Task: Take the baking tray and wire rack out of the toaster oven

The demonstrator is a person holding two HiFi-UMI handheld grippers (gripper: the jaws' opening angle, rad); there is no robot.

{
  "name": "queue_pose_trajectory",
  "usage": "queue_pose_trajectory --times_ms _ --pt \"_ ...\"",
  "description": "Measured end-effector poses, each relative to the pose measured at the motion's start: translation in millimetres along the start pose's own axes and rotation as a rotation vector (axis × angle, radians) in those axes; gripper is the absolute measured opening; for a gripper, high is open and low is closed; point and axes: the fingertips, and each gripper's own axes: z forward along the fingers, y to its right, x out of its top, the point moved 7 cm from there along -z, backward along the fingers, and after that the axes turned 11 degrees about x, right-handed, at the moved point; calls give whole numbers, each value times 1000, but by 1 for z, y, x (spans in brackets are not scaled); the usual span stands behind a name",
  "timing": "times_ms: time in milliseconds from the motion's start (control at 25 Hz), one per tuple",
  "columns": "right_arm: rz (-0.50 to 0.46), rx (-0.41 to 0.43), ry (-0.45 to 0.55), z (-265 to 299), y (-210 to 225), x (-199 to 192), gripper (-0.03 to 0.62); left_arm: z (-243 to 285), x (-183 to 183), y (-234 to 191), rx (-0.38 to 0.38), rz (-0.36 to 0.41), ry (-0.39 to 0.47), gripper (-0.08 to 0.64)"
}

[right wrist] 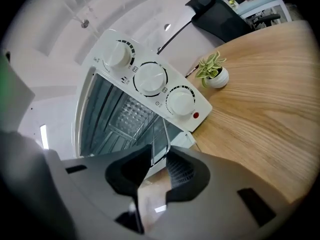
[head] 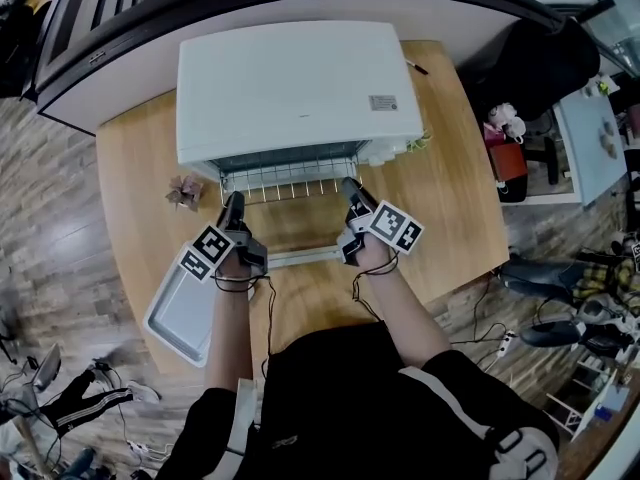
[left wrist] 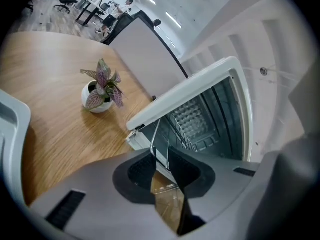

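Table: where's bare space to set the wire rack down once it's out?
Widest bare wood: right of the right gripper, out to the table edge. Smaller strip left of the toaster oven, behind the pink plant. Crowded: front left, where the baking tray lies; centre, around the wire rack.

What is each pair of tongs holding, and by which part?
Both hold the rack by its front wire: left tongs near its left end, right tongs near its right end. The rack is partly out of the oven.
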Motion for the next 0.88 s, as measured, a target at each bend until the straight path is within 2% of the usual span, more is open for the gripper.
queue_pose_trajectory --times_ms 400,880 --pt "7 -12 6 -21 -5 -12 98 -20 -11 -6 -22 12 -9 75" --pt "-28 -22 -14 -55 -7 -33 101 -51 -33 -17 3 49 -47 77"
